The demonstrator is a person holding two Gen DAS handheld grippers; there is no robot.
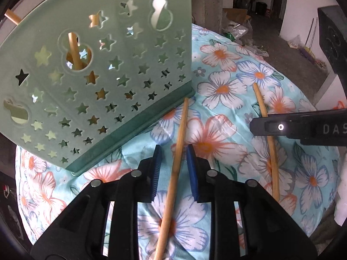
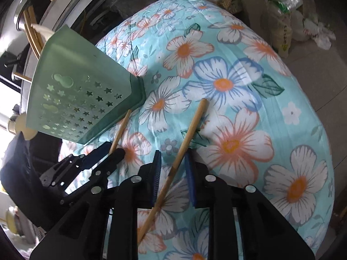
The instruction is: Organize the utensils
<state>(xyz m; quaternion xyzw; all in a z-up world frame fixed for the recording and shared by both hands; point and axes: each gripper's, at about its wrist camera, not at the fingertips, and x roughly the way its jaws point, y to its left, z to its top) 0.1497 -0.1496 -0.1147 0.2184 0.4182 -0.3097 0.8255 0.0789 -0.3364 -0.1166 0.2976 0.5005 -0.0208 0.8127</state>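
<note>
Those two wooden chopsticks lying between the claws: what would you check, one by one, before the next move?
1. Wooden chopstick lies between the blue pads of the left gripper: ok.
2. Left pads pressing on it: not ok, gaps show on both sides.
3. Second wooden chopstick lies between the pads of the right gripper: ok.
4. Right pads pressing on it: not ok, a gap shows.
5. Green plastic star-holed holder stands on the flowered tablecloth, close by: ok.
6. Room inside the holder: cannot tell; its top is outside both views.
</note>
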